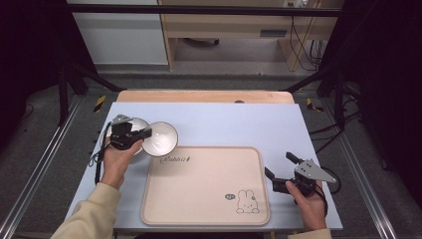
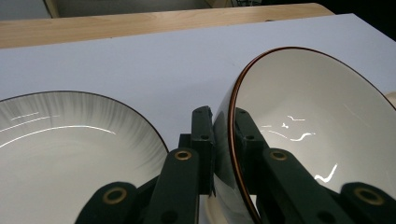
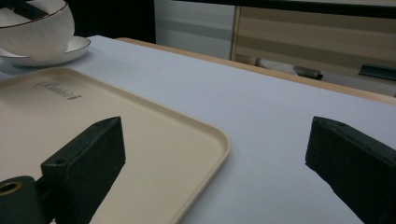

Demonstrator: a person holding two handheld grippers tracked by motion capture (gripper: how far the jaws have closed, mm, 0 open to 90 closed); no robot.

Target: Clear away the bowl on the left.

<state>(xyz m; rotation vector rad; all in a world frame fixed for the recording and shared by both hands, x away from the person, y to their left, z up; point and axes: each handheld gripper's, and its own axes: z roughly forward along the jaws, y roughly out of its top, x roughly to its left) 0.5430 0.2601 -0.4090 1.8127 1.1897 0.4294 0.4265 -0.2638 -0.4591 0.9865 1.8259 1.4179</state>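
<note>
A white bowl (image 1: 161,138) with a thin brown rim hangs tilted by the far left corner of the beige tray (image 1: 204,199). My left gripper (image 1: 145,133) is shut on the bowl's rim. In the left gripper view one jaw sits inside the bowl (image 2: 317,116) and the other outside, with the left gripper (image 2: 224,122) clamped on the wall. A white plate (image 1: 135,123) lies on the table just left of the bowl, partly hidden by the hand. My right gripper (image 1: 278,164) rests open off the tray's right edge, nothing between its jaws.
The tray (image 3: 140,121) carries a rabbit drawing and script lettering and lies on a pale blue mat (image 1: 224,124). In the right gripper view the bowl (image 3: 37,28) and plate (image 3: 77,46) sit far left, beyond the right gripper (image 3: 217,140). A wooden table edge (image 1: 204,95) runs behind.
</note>
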